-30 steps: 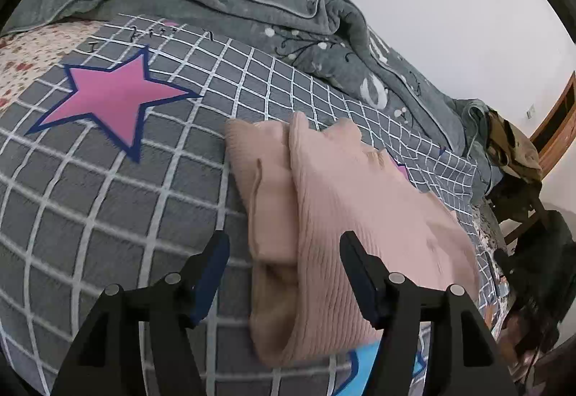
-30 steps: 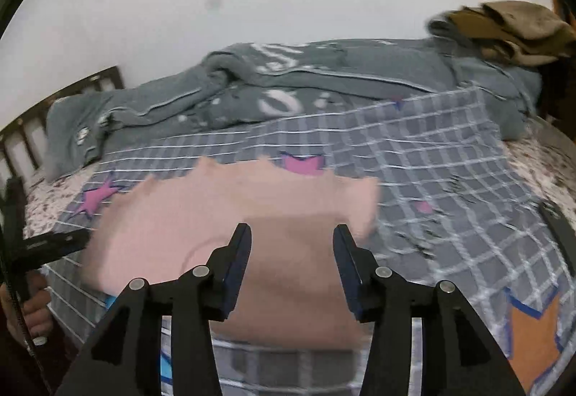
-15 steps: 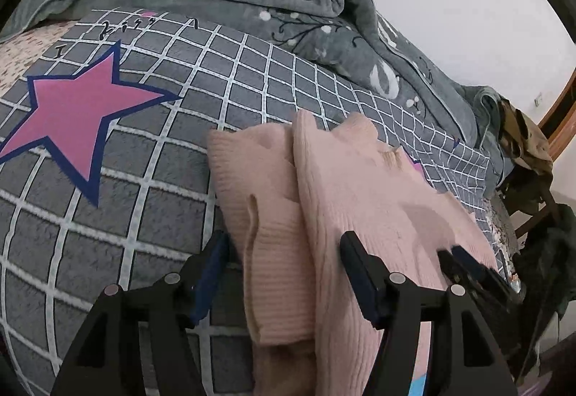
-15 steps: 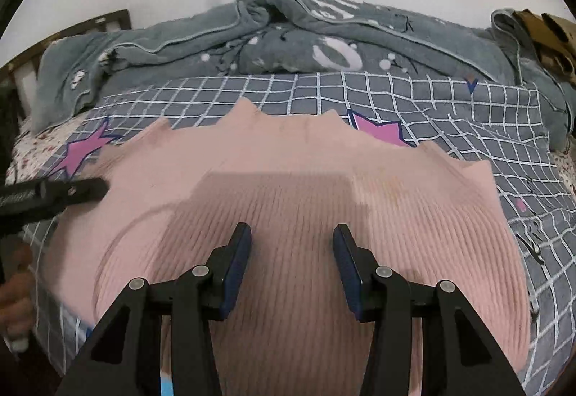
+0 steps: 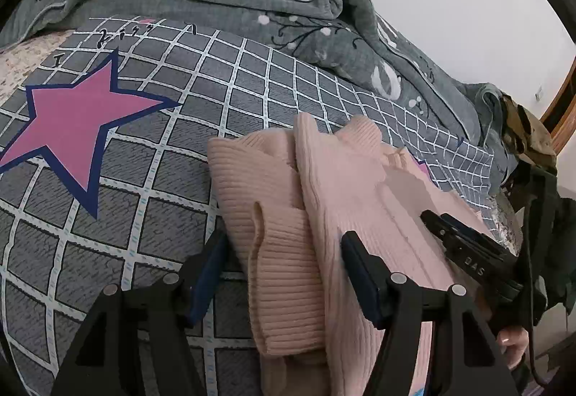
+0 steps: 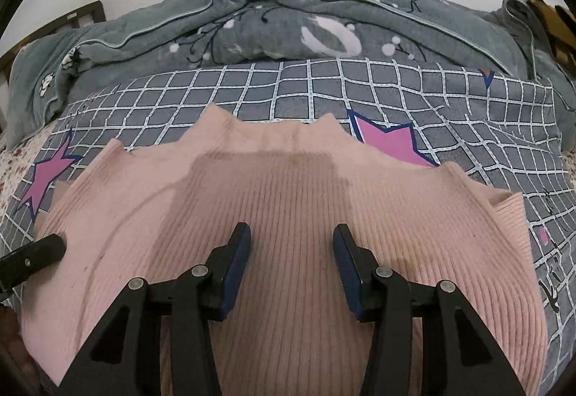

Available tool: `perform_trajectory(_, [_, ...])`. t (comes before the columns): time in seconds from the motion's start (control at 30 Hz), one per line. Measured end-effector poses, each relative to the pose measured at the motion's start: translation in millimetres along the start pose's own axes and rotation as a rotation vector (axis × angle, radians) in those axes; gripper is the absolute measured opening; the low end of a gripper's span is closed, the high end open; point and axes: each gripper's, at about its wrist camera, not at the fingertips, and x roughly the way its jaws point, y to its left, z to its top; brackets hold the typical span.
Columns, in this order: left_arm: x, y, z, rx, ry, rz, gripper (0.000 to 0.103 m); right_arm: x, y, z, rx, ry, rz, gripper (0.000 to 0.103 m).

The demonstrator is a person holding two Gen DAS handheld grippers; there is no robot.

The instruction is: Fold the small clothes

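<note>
A pink ribbed knit garment (image 5: 284,216) lies folded on the grey checked bed sheet (image 5: 151,158), one fold lying over another at its left end. My left gripper (image 5: 284,252) is open, its jaws standing either side of that folded end, low over it. In the right wrist view the garment (image 6: 288,201) spreads wide under my right gripper (image 6: 291,252), which is open just above its middle. The right gripper's tip (image 5: 464,244) shows over the garment's right part in the left wrist view. The left gripper's tip (image 6: 36,252) shows at the garment's left edge.
A crumpled grey blanket (image 6: 288,21) lies along the wall behind the sheet. Pink stars (image 5: 79,129) are printed on the sheet. Brown clothes (image 5: 525,136) hang on a chair at the right. A wooden headboard (image 6: 54,18) stands at the far left.
Both grippers have moved closer and lower over the garment. The right gripper's tip has come into the left wrist view.
</note>
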Motion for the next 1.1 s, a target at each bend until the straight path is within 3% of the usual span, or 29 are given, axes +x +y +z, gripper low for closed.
perform_trajectory(0.27, [-5.4, -2.7, -7.2, 0.011, 0.016, -0.006, 0.064, -26.8, 1.7, -21.3, -0.037, -0.012, 0.009, 0.047])
perform_trajectory(0.5, [-7.4, -3.3, -12.9, -0.035, 0.036, -0.038, 0.062, -57.7, 0.3, -47.4, -0.091, -0.026, 0.026, 0.047])
perform_trajectory(0.67, [-3.0, -6.7, -11.3, -0.075, 0.039, -0.022, 0.061, -73.5, -1.0, -63.8, -0.094, -0.041, 0.041, 0.047])
perform_trajectory(0.8, [0.4, -6.4, -8.6, -0.121, 0.044, -0.011, 0.045, -83.3, -0.6, -88.4, -0.114, -0.05, 0.049, 0.047])
perform_trajectory(0.9, [-2.9, -8.9, -5.3, -0.14, 0.04, -0.01, 0.026, -96.8, -0.4, -104.2, -0.152, -0.06, 0.065, 0.047])
perform_trajectory(1.1, [-20.7, -29.6, 7.8, -0.133, 0.039, 0.02, 0.021, -118.2, -18.7, -113.3, -0.13, -0.05, 0.147, 0.047])
